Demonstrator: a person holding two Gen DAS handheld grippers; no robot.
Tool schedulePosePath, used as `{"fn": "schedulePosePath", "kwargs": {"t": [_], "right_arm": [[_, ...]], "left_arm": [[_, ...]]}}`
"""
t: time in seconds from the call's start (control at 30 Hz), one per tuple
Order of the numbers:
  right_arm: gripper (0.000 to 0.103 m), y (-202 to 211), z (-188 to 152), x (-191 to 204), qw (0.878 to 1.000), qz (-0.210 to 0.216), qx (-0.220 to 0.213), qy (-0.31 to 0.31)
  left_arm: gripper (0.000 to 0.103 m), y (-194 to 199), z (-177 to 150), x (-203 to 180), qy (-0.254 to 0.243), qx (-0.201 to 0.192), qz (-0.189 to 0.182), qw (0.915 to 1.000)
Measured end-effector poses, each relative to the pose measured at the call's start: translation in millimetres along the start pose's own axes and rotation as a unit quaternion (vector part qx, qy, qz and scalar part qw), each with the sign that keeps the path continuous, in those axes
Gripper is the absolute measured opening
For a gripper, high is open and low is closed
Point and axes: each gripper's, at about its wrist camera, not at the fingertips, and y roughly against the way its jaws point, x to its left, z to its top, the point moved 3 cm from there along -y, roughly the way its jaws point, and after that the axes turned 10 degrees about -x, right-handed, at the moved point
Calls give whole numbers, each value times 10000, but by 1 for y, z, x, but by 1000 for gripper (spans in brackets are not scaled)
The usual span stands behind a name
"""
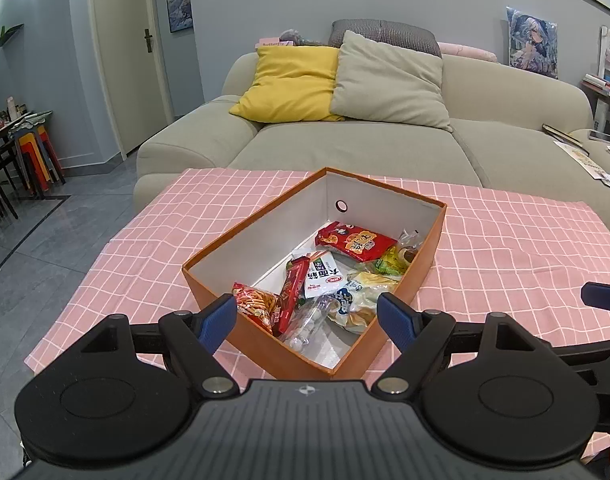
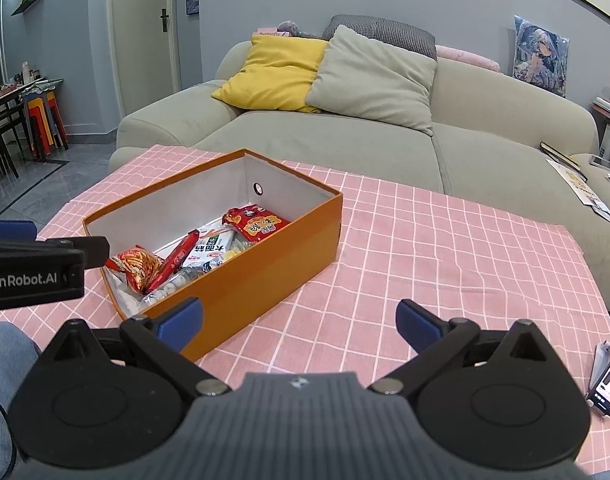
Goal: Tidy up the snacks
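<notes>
Pink checked tablecloth (image 1: 505,248) covers the table in front of a beige sofa (image 1: 345,148). Both the left gripper (image 1: 307,316) and the right gripper (image 2: 299,320) are spread wide and empty. An orange box (image 1: 261,340) holds the snack packets (image 1: 321,280); the left gripper hangs over its near corner, the right just beside its long wall.

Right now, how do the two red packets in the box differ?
The far red packet is wide and lies flat near the box's back wall; the slim red packet is narrow and stands tilted, propped among the other snacks. The far one sits alone on the floor; the slim one leans beside the noodle-snack bag. Both are red, sealed and inside the box.
</notes>
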Motion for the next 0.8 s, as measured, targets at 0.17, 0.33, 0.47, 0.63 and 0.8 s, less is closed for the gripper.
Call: {"fn": "schedulePosePath", "kwargs": {"t": [0.17,0.33,0.47,0.63,0.8], "right_arm": [[99,0,-1,0,10000,0,10,4],[99,0,-1,1,10000,-9,18,9],[99,0,-1,1,10000,-7,21,13],[99,0,-2,2,10000,-5,16,19],[99,0,-3,3,10000,-7,9,23]], "left_arm": [[93,1,0,-1,-66,-56,39,10000],[93,0,-1,2,-67,-43,51,10000],[93,0,-1,2,-60,-36,49,10000],[93,1,-1,4,-38,-36,50,10000],[93,1,1,7,-8,-31,58,10000]]}}
